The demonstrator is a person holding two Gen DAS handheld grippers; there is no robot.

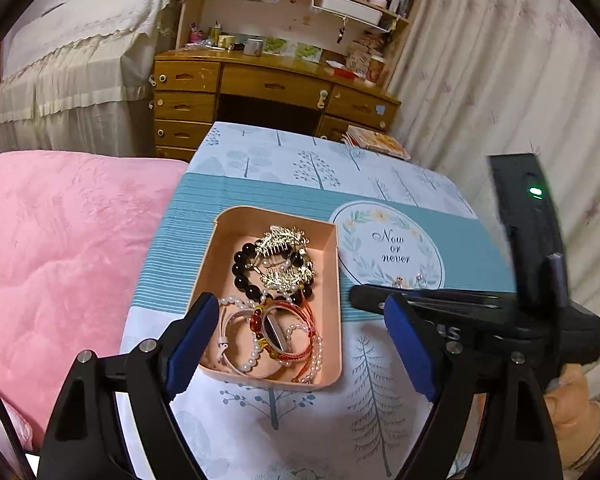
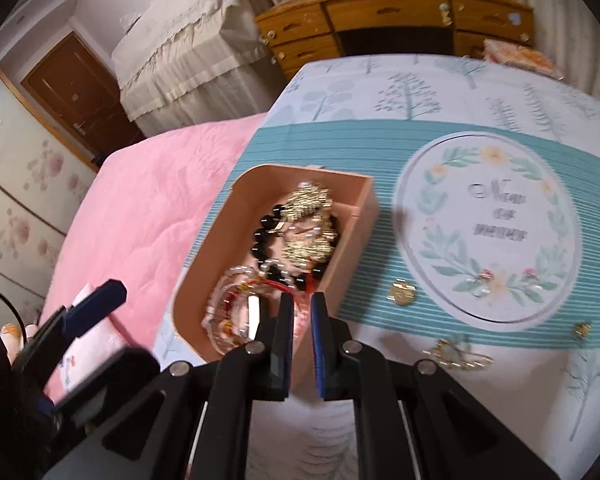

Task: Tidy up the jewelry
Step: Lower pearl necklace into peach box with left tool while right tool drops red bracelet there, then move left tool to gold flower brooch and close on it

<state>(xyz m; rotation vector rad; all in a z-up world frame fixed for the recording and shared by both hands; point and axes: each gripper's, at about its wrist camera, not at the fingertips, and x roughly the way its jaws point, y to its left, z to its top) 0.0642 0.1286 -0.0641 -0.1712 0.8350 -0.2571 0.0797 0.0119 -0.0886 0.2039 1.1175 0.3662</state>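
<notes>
Overhead, from the left wrist view, the left gripper (image 1: 300, 344) is hovering with its blue fingers (image 1: 192, 344) spread wide apart, straddling the near end of the pink tray (image 1: 208, 264). That tray is sitting on the tree-print tablecloth (image 1: 260, 420) and is holding a black bead bracelet (image 1: 242, 270), gold hair combs (image 1: 284, 256), pearl strands (image 1: 252, 360) and red cord bracelets (image 1: 296, 312). Beside it, the right gripper (image 1: 420, 300) is reaching in from the right.

Next, from the blurred right wrist view, the right gripper (image 2: 302, 344) is hanging over the tray's (image 2: 356, 232) near end, fingers nearly together with a narrow gap and nothing visibly between them. Small gold pieces (image 2: 402, 292) are lying loose on the cloth, well clear of the tray, near the round "Now or never" print (image 2: 488, 232).
</notes>
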